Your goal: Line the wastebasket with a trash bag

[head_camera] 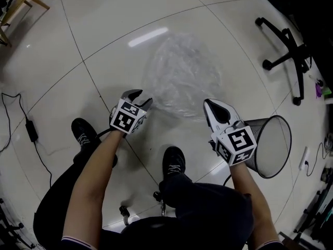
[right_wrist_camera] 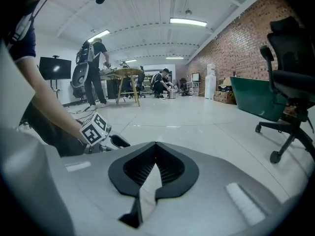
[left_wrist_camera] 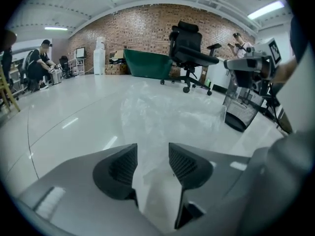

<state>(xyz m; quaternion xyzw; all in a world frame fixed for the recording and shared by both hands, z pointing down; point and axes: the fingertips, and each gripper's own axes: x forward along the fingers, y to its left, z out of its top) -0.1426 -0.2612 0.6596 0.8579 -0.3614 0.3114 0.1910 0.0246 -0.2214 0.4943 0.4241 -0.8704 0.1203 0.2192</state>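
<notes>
Glossy tile floor (head_camera: 104, 25) — crumpled clear trash bag (head_camera: 182, 77)

It is bright here. Long ceiling lights (right_wrist_camera: 187, 21) shine down, and the shiny white floor (head_camera: 62, 51) throws back white streaks of glare (head_camera: 148, 36). Shadows are soft and pale. All three pictures bulge and bend at the edges, and both gripper views have black corners. The clear trash bag (head_camera: 182, 77) looks hazy and hard to see against the floor. Far-off things look small and fuzzy.
</notes>
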